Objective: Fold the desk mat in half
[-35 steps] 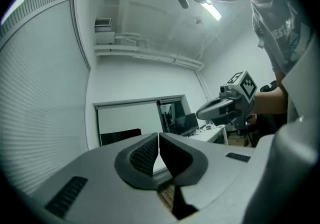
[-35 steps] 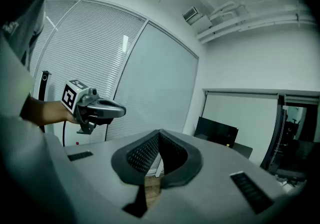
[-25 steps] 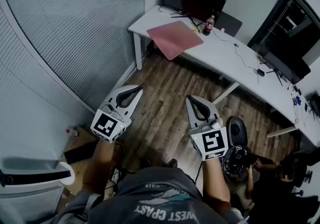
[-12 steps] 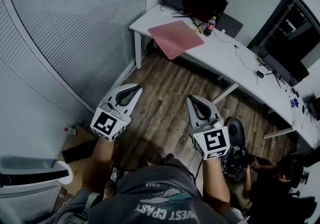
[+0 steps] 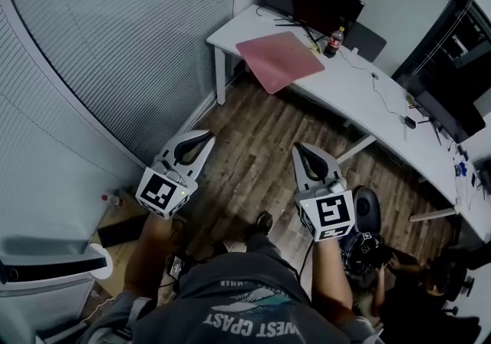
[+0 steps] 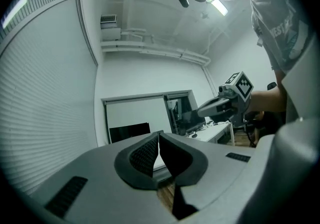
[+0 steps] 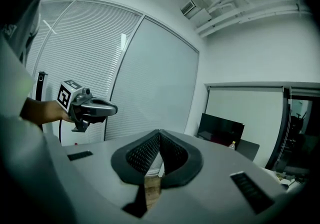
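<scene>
Shown only from the head: pink desk mat (image 5: 280,61) at 12 o'clock on the desk (image 5: 360,93), near corner seemingly overhanging. Well short of it, left gripper (image 5: 207,136) at 8 and right gripper (image 5: 299,147) at 5, jaws pressed together, empty. Right gripper view: monitor (image 7: 220,130) and blinds (image 7: 150,68) instead.

Desk mat (image 5: 280,61) on the desk (image 5: 347,87), left of the bottle (image 5: 333,41), before the monitor (image 5: 314,3).

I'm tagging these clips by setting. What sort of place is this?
Most likely an office workroom: a long white desk carrying a dark monitor and a pink desk mat, with slatted blinds along the wall.
</scene>
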### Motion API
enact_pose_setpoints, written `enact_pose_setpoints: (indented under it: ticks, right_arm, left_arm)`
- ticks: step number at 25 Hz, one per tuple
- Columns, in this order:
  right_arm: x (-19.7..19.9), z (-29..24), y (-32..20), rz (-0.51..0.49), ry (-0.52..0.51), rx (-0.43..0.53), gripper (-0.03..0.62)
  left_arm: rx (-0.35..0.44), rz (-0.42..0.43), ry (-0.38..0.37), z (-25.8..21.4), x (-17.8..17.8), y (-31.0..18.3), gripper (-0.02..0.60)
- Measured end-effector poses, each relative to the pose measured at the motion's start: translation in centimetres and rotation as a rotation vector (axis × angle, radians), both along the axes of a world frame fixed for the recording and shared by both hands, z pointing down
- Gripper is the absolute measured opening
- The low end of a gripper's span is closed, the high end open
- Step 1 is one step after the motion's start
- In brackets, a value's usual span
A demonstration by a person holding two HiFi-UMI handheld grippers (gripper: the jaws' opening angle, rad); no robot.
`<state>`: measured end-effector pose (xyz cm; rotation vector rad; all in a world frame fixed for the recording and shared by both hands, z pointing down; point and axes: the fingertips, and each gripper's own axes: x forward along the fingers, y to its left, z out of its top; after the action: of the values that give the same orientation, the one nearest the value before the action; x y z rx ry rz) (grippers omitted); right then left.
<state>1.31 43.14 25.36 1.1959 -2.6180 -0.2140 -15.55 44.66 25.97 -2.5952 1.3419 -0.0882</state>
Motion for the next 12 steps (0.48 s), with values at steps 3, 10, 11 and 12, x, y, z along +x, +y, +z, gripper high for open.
enact_pose_setpoints:
  ticks: [3,10,11,12]
  right_arm:
    - [0.1,0.0,-2.5,-0.017,-0.012,0.001,0.026]
    - [0.9,0.0,-9.4,-0.071,-0.018,-0.013,0.026]
    - [1.1,0.0,-10.5,-0.078,-0.020,-0.013,0.026]
    - [1.2,0.0,-11.5,-0.087,-0.020,-0.013,0.026]
  left_arm:
    - [-0.008,-0.029,-0.011,0.0,-0.3,-1.8,0.023]
    - [-0.026,-0.086,-0.026,0.0,0.6,-7.4,0.023]
    - [-0.029,-0.093,-0.028,0.1,0.8,-8.3,0.023]
    - [-0.034,-0.101,-0.029,0.2,1.0,-9.1,0.023]
